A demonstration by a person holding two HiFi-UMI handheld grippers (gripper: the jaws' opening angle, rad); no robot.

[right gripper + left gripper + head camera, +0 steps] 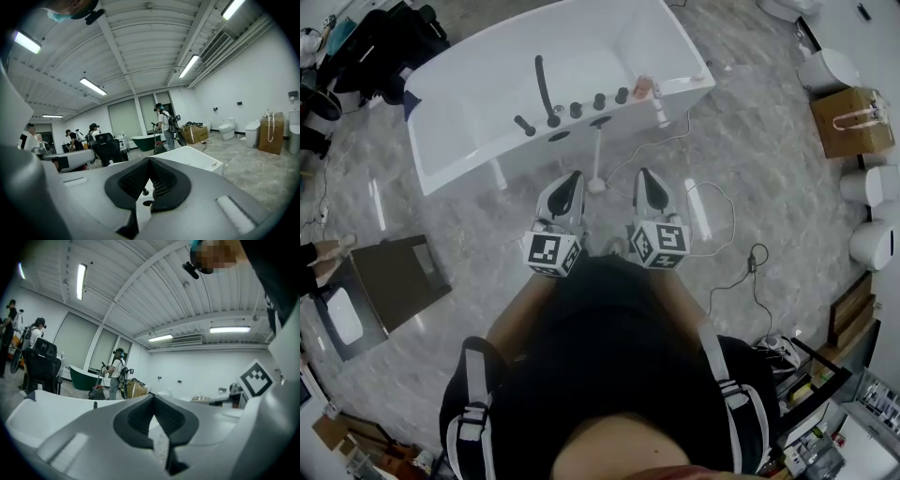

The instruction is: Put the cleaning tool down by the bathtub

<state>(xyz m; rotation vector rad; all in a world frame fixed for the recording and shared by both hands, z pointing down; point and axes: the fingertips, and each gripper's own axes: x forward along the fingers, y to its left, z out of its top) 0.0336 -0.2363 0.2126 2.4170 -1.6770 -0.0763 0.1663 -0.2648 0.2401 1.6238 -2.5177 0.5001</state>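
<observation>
Two hand-held grippers, left (pixel 572 176) and right (pixel 645 174), closed, empty; cleaning tool (pixel 598 155) upright beside bathtub (pixel 459 150).

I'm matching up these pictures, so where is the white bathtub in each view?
Head view: bathtub top centre.
Left gripper view: bathtub lower left, past the jaws.
Right gripper view: bathtub centre, past the jaws.
Shared landmark: black taps on its rim.
</observation>
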